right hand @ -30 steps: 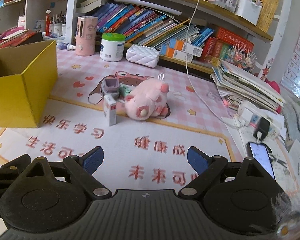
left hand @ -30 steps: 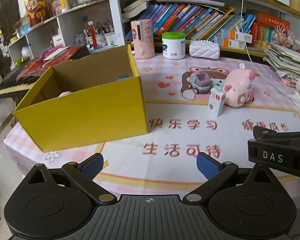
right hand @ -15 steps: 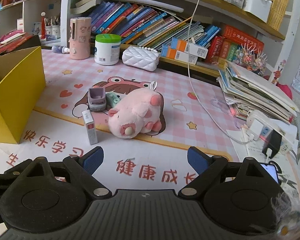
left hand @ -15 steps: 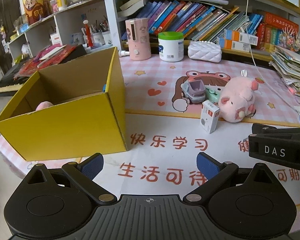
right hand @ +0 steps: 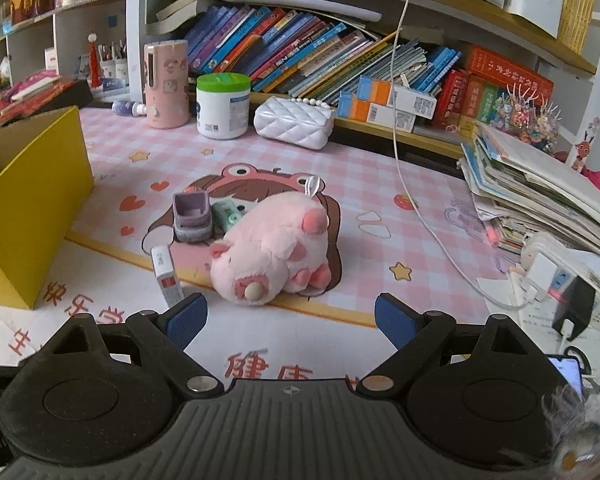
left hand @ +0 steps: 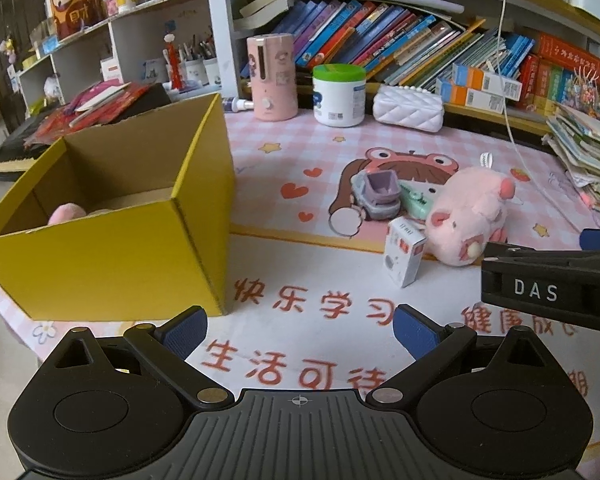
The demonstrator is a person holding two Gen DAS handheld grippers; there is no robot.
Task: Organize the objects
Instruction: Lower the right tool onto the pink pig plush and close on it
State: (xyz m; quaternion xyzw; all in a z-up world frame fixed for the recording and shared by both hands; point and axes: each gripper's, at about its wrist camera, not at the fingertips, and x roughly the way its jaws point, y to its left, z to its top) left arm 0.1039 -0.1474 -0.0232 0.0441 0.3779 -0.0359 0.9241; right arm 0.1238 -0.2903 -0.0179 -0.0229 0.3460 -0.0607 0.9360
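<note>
A yellow cardboard box (left hand: pixel 112 256) stands open at the left, with a pink soft thing (left hand: pixel 66 214) inside; its side also shows in the right wrist view (right hand: pixel 28 200). A pink plush pig (right hand: pixel 272 246) (left hand: pixel 468 220) lies on the mat. Beside it are a small white and red carton (right hand: pixel 167 276) (left hand: pixel 404 256), a purple toy truck (right hand: pixel 192 216) (left hand: pixel 376 196) and a green toy (right hand: pixel 228 212). My left gripper (left hand: pixel 298 332) is open and empty, in front of the box corner. My right gripper (right hand: pixel 290 320) is open and empty, just short of the pig; its side shows in the left wrist view (left hand: pixel 548 284).
A pink dispenser (right hand: pixel 166 82), a white jar with a green lid (right hand: pixel 222 106) and a white quilted case (right hand: pixel 294 122) stand at the back before a bookshelf. A stack of books (right hand: pixel 540 196), a power strip (right hand: pixel 556 280), a phone (right hand: pixel 568 372) and a white cable (right hand: pixel 420 208) are at the right.
Both grippers have moved forward and to the right over the mat. The pig, carton and truck now sit closer in both views. Both jaws stay open.
</note>
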